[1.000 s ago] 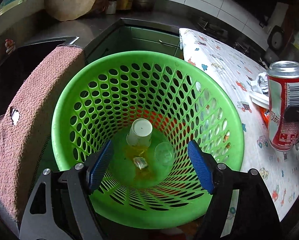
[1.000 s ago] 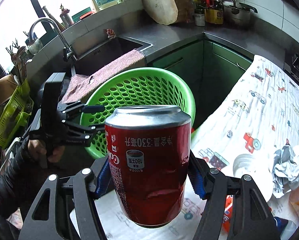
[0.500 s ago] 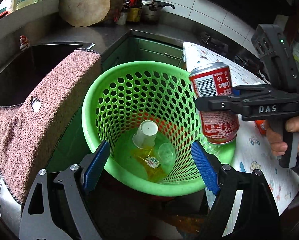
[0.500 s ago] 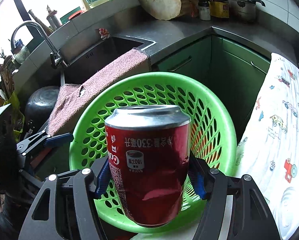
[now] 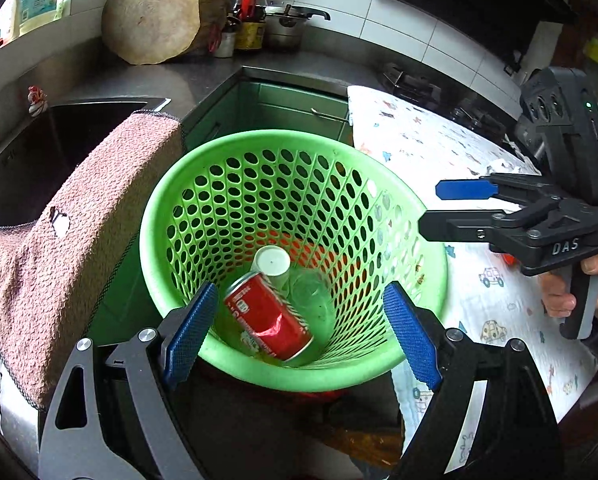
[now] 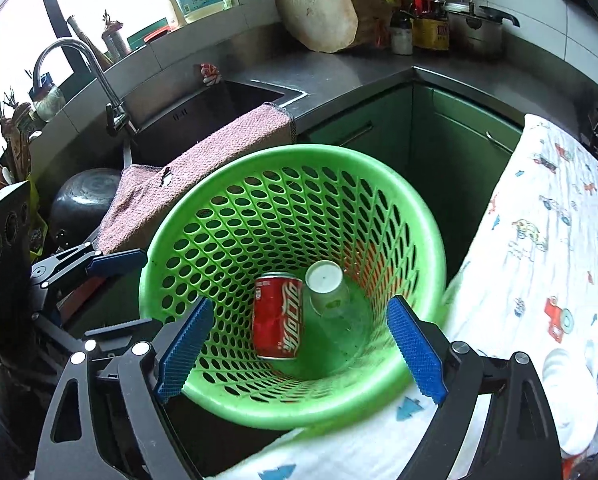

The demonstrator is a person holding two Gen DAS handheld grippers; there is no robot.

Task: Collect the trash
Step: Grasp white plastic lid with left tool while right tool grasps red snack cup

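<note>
So the red soda can (image 6: 277,316) is down in the bottom of the green basket (image 6: 419,216) now, lying on its side and a bit dented, right up against a white paper cup (image 6: 325,286) that's tipped over next to it. There's also what looks like a clear plastic cup down there, hard to make out.

The right tongs (image 6: 299,346) have just been opening and now sit spread wide above the basket's rim with nothing between the blue pads, so the can's been let go. The left tongs (image 5: 299,330) are released too, jaws wide apart, nothing gripped, hovering over the near edge of the basket.

The basket sits between the sink side and a counter covered with a white cloth with little cartoon cars (image 6: 547,248). A pinkish towel (image 5: 71,232) is draped over the sink edge just left of the basket. A person's hand (image 5: 595,280) is wrapped around the right tongs' handle.
</note>
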